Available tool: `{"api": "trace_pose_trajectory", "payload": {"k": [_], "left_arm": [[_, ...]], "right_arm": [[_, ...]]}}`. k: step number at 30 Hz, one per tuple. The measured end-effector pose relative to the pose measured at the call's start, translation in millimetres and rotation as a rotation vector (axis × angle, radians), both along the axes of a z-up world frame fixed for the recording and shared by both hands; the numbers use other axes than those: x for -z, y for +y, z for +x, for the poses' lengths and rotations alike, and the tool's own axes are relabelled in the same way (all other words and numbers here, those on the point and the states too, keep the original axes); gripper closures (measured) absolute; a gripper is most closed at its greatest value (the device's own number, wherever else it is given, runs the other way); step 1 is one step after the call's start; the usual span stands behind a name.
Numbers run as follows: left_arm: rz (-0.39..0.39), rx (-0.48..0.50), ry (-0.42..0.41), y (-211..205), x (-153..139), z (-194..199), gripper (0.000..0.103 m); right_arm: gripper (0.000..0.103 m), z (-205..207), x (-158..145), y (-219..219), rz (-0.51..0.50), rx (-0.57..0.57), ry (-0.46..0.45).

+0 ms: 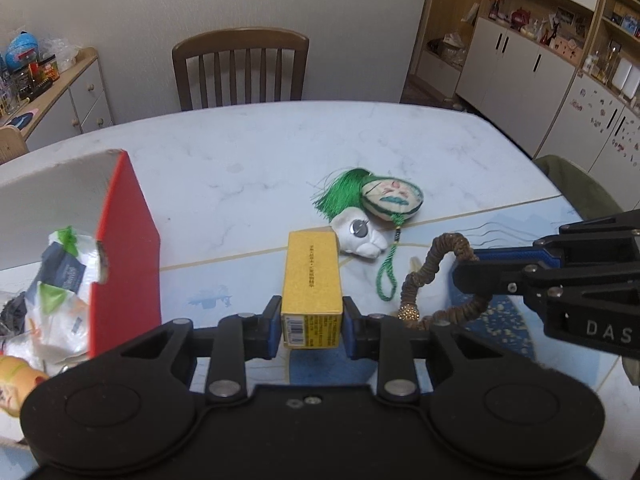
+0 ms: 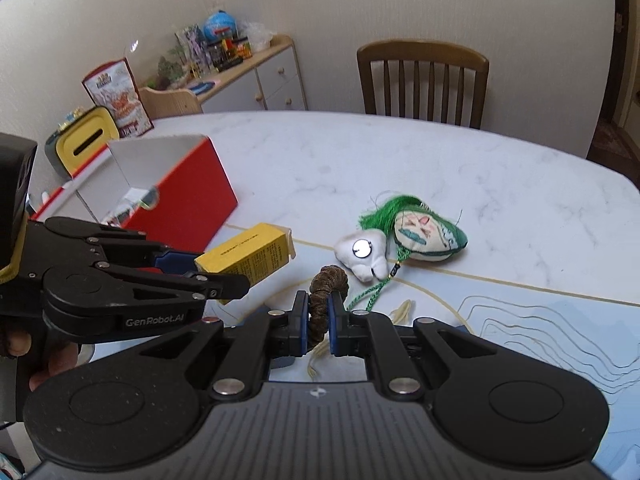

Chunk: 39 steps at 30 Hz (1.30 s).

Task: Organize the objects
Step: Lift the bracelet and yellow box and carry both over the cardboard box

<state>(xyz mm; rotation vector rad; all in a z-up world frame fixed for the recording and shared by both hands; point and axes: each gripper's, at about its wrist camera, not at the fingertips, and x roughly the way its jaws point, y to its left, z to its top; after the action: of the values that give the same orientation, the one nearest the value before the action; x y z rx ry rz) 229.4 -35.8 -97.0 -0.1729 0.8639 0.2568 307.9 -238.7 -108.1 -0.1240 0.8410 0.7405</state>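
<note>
Two claws work side by side over a pale marbled tabletop [image 1: 248, 152]. The left claw [image 1: 311, 322] is clenched on the near end of a long yellow box [image 1: 312, 280], its blue-padded fingers [image 1: 275, 322] pressing either side so that the box sticks straight out ahead of it; in the right wrist view the box [image 2: 248, 258] appears raised off the tabletop, though how far cannot be told. Just to the left of this claw stands an open red box [image 1: 128, 248] with white inner walls, holding crumpled wrappers and packets [image 1: 60, 280]. The right claw [image 2: 318, 320] is clenched on a brown braided cord [image 2: 324, 300], which loops up just past its fingertips; from the left wrist view the same cord [image 1: 432, 268] curls between the two claws and ends near a small gold beaded ball [image 1: 410, 312]. Ahead of both claws, lying on the tabletop, are a small white plush toy [image 1: 360, 236] with a round shiny disc on it and, touching it on the far side, a stuffed green and cream pouch [image 1: 392, 200] with a green tassel [image 1: 340, 192] and a green braided loop [image 1: 386, 276] trailing back toward the claws. Beyond the far edge of the tabletop stands a wooden chair [image 1: 240, 68], and a person's fingers [image 2: 44, 368] show under the left claw's handle.
</note>
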Motion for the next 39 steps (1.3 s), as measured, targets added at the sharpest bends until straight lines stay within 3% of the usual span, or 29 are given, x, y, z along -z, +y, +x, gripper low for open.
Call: {"api": "trace_pose_trajectory", "payload": {"k": [9,19,39], "left_arm": [[-0.016,-0.006,-0.042,-0.6,-33.4,-26.7,0.076],[-0.011,-0.025,-0.07,26.1,-63.4,-62.5,0.076],[0.051,-0.117,-0.105,126.5,-96.6,-128.7,0.076]], "right_arm": [[0.093,-24.0,-38.1,2.9,0.032,-0.005,-0.06],[0.093,-45.9,-71.9,32.3,0.043,-0.027,-0.121],[0.093,-72.0,-100.4,151.4,0.072,-0.098,-0.158]]}}
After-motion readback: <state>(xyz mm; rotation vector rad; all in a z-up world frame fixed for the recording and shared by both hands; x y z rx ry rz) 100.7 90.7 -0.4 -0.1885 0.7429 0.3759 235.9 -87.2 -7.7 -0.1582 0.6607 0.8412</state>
